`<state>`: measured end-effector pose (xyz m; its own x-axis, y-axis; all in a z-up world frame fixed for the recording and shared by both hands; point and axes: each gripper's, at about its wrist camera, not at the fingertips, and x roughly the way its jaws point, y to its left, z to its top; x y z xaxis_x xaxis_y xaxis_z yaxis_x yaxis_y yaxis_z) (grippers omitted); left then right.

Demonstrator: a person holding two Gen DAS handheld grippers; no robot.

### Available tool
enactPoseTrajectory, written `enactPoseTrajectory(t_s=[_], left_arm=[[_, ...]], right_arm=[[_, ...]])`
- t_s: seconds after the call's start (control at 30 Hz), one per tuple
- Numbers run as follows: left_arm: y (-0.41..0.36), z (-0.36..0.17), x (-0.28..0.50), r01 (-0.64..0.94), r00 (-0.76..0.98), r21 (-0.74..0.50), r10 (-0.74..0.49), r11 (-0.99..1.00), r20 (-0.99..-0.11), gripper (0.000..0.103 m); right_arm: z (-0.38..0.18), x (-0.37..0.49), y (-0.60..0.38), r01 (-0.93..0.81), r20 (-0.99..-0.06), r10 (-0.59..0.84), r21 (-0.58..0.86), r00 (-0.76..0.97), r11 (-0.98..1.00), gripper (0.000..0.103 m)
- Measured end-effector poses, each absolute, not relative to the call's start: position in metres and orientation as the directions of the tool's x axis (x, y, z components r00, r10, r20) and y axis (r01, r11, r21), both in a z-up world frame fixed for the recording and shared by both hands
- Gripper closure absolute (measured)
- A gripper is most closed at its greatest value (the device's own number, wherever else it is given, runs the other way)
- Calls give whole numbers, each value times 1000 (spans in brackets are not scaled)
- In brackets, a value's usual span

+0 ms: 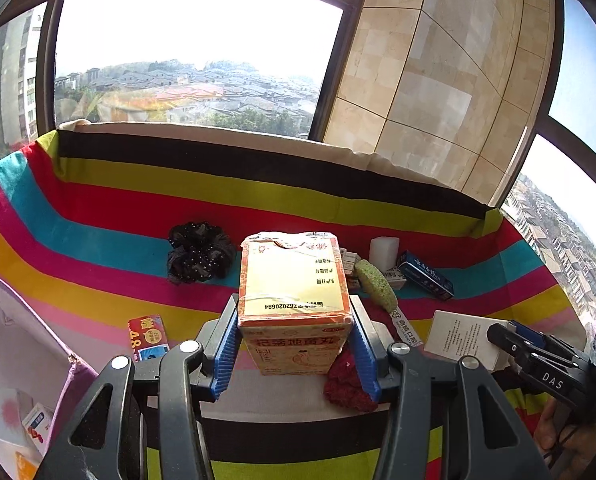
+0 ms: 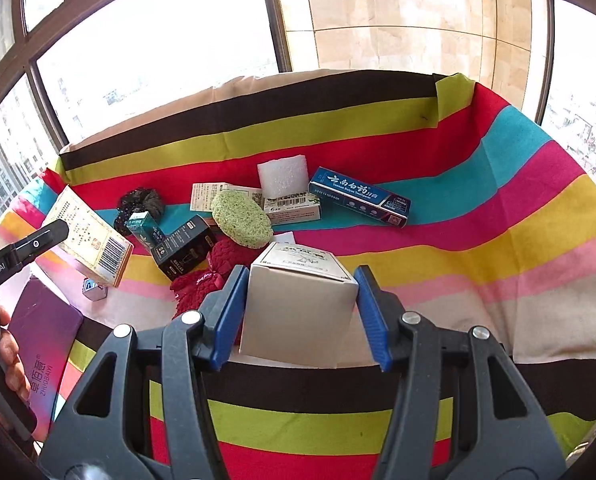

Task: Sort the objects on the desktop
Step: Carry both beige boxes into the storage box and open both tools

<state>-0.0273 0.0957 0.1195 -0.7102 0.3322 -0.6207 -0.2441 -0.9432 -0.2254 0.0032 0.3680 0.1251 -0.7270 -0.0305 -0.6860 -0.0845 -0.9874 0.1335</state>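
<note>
My left gripper (image 1: 294, 308) is shut on an orange and yellow medicine box (image 1: 294, 272), which it holds upright above the striped cloth (image 1: 98, 208). The blue pads (image 1: 226, 344) press on both of its sides. In the right wrist view, my right gripper (image 2: 301, 276) is shut on a plain white carton (image 2: 298, 312) with a printed top, lifted off the cloth. The orange box (image 2: 90, 236) also shows at that view's left edge, in the other gripper. The white carton (image 1: 461, 340) appears at the right of the left wrist view.
On the cloth lie a black scrunchie (image 2: 140, 202), a green oval sponge (image 2: 242, 218), a white foam block (image 2: 282, 176), a blue toothpaste box (image 2: 359, 196), a black box (image 2: 184, 246), a teal box (image 2: 144, 230) and a red fuzzy item (image 2: 214, 268). A purple bag (image 2: 42, 328) sits left; windows stand behind.
</note>
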Motion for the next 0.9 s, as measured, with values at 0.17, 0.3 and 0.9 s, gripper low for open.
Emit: enactPoseTrajectory(t_s=[0.17,0.3,0.9], left_arm=[[60,129,-15,-228,-716,-271,350,-935,-604,53],[30,141,-4,-208,-736,-272,333,-940,-589,53],[-103,163,30,-37,-783,-187,145,-982,-604,53]], right_arm=[[133,17,344,-49,-658,-54,137,-751,-989,46],[147,24,317,-8,-631,-88,149,-771,-989,46],[191,24,108,294,-598,-335,168,-728,-941,46]])
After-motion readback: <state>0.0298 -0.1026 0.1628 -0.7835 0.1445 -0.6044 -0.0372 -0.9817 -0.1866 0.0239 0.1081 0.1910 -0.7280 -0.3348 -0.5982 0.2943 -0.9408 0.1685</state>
